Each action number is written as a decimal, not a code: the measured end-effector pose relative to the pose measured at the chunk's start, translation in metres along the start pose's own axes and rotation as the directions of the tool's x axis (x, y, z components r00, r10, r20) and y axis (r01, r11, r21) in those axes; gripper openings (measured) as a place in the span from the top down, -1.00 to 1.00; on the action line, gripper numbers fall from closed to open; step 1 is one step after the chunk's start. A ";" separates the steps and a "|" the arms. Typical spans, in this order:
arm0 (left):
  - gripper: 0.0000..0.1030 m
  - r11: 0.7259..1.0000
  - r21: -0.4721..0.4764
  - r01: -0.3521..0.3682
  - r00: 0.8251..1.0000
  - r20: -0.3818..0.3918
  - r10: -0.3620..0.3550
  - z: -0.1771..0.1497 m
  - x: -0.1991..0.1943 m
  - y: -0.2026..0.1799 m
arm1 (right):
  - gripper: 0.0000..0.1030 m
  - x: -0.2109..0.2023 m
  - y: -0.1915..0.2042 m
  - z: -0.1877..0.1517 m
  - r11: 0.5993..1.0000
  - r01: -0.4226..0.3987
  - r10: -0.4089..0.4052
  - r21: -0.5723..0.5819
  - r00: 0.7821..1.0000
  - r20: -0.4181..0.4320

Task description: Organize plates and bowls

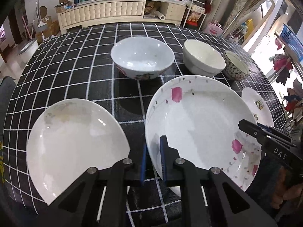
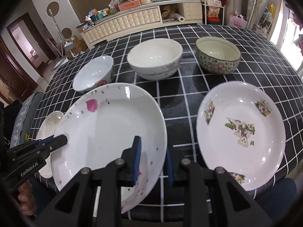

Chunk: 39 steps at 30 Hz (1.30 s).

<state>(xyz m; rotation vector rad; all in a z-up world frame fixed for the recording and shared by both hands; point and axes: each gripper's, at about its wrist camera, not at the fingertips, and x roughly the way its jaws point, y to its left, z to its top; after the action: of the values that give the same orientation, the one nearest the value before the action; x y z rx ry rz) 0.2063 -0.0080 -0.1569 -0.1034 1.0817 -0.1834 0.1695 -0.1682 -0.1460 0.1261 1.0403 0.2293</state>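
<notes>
A large white plate with pink flowers (image 1: 198,123) (image 2: 106,128) hangs tilted a little above the table, gripped from both sides. My left gripper (image 1: 153,151) is shut on its left rim, and its black tip (image 2: 60,140) shows at the plate's edge in the right wrist view. My right gripper (image 2: 153,157) is shut on the right rim and appears in the left wrist view as a black tip (image 1: 246,126). A plain white plate (image 1: 75,141) (image 2: 51,121) lies to the left. A cartoon-printed plate (image 2: 240,132) (image 1: 257,106) lies to the right.
Behind the plates on the black checked tablecloth (image 1: 75,66) stand a flowered white bowl (image 1: 142,56) (image 2: 92,73), two stacked white bowls (image 1: 203,56) (image 2: 154,58) and a dark patterned bowl (image 1: 236,66) (image 2: 217,54). A person's hand (image 2: 24,198) grips the left gripper's handle. A cluttered cabinet stands beyond the table.
</notes>
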 end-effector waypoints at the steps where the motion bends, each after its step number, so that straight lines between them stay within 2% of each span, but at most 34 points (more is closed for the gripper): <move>1: 0.78 1.000 -0.003 -0.005 1.000 0.004 0.005 0.000 -0.003 0.001 | 0.45 -0.001 0.003 0.000 1.000 -0.003 0.003 -0.004 1.000 0.001; 8: 0.78 0.999 -0.033 -0.037 0.999 0.035 0.038 -0.006 -0.026 0.017 | 0.45 0.004 0.028 0.004 0.999 -0.037 0.037 -0.028 0.999 -0.004; 22: 0.78 0.980 -0.156 -0.125 0.990 0.039 0.133 -0.040 -0.060 0.085 | 0.45 0.025 0.099 -0.004 0.985 -0.118 0.111 -0.129 0.992 -0.059; 31: 0.78 0.962 -0.233 -0.146 0.986 0.041 0.160 -0.062 -0.077 0.120 | 0.45 0.041 0.135 -0.011 0.972 -0.142 0.123 -0.185 0.986 -0.109; 39: 0.78 0.951 -0.251 -0.181 0.980 0.031 0.195 -0.075 -0.086 0.140 | 0.45 0.047 0.160 -0.018 0.965 -0.138 0.110 -0.223 0.985 -0.133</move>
<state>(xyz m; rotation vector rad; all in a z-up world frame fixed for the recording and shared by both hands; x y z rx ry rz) 0.1149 0.1466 -0.1419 -0.2273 1.0484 0.1272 0.1560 -0.0016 -0.1612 -0.0342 1.1184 0.4754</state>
